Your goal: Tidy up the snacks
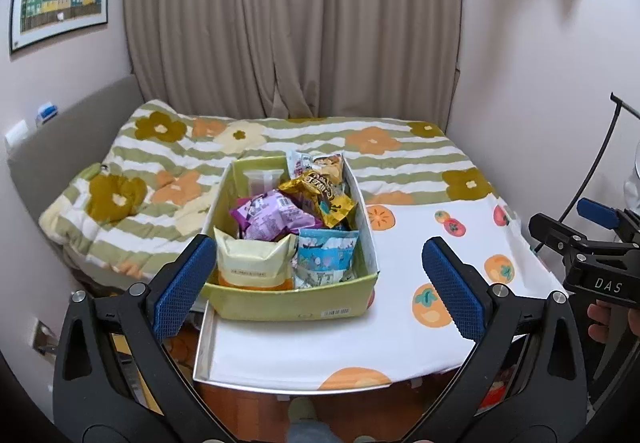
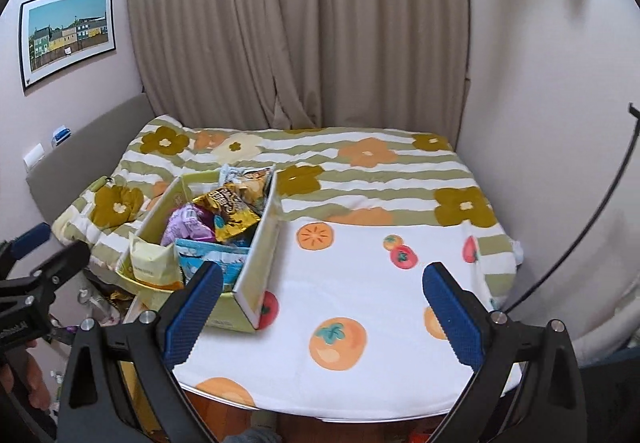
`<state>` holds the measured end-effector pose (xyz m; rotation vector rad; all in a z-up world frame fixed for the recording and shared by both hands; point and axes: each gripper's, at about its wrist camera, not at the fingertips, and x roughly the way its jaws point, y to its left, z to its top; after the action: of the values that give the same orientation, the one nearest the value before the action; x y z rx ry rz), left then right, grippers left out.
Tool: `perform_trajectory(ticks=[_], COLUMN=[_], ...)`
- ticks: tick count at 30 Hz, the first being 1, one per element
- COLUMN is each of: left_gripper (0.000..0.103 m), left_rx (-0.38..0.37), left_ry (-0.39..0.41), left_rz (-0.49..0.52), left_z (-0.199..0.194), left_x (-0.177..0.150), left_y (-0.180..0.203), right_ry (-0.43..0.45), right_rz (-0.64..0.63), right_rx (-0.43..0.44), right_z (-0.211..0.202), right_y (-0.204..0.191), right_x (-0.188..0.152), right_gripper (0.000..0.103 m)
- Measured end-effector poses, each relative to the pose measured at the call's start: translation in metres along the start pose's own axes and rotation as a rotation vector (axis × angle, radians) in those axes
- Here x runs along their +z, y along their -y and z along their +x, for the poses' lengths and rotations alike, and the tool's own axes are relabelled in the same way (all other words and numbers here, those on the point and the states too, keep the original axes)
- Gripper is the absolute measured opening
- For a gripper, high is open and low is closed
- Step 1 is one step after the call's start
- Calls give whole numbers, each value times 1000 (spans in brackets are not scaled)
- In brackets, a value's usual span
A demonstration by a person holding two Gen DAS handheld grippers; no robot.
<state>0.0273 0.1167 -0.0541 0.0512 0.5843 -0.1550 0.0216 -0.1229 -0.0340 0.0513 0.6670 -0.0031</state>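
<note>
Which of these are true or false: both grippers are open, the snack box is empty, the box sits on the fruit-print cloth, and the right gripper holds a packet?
Both grippers are open: true; the left gripper and right gripper hold nothing.
The snack box is empty: false; it is full of packets, such as a purple packet.
The box sits on the fruit-print cloth: true.
The right gripper holds a packet: false; it is empty.

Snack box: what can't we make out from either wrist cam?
- Green box bottom: both views, hidden under piled packets.
- Clear container at the box's back: left wrist view, contents unclear; right wrist view, hidden by the box wall.
- Barcode label: left wrist view, too small to read.
- Blue packet: right wrist view, partly behind the right gripper finger.
</note>
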Motion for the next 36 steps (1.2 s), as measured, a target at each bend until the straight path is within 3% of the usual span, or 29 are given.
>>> perform_trajectory(ticks=[36], left_gripper=[102], left_rx=[-5], left_ry=[-1], left_rz=[18], left_z=[-1], left_x=[1], left_y=[23], right_ry=[24], right_rz=[14], right_rx=[-51], right_z=[-11], right_y=[13], right_x=[-1], right_gripper=[99])
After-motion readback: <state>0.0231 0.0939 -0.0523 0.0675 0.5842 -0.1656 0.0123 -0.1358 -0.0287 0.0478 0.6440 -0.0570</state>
